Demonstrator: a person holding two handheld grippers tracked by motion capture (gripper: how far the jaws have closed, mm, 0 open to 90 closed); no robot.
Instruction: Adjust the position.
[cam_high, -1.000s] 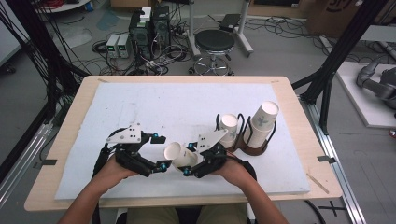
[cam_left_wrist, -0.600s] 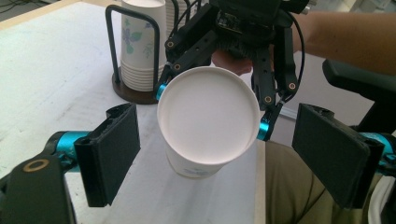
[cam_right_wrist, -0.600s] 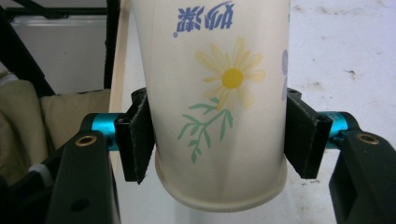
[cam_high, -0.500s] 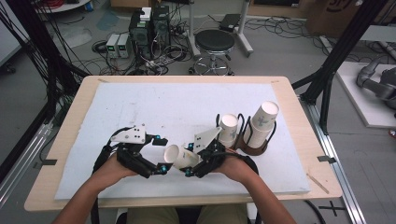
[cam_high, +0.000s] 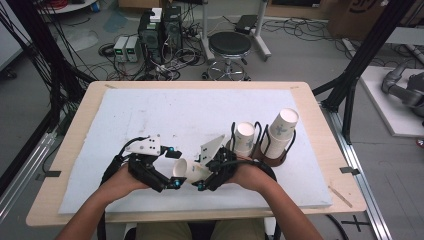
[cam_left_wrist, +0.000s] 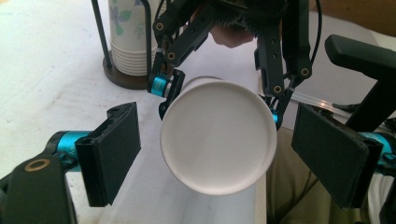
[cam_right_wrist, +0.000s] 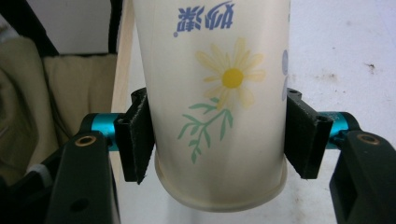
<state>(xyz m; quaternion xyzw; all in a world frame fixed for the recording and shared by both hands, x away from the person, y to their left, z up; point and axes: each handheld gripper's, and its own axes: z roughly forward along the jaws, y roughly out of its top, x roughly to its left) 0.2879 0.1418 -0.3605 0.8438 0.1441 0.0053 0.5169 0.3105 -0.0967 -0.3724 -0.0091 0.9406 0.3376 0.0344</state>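
Paper cup (cam_right_wrist: 219, 98) clamped in right tool (cam_right_wrist: 219, 144) | daisy print here | left tool (cam_left_wrist: 217, 154) apart

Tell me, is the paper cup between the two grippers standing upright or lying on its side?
On its side. The right gripper clamps the paper cup level above the table, its base facing the open left gripper.

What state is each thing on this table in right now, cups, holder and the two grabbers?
Paper cup: lying level, clamped near its rim.
Right gripper: shut on the paper cup.
Left gripper: open, jaws either side of the cup's base, not touching.
Cup stacks: upright in the holder.
Holder: standing on the table.
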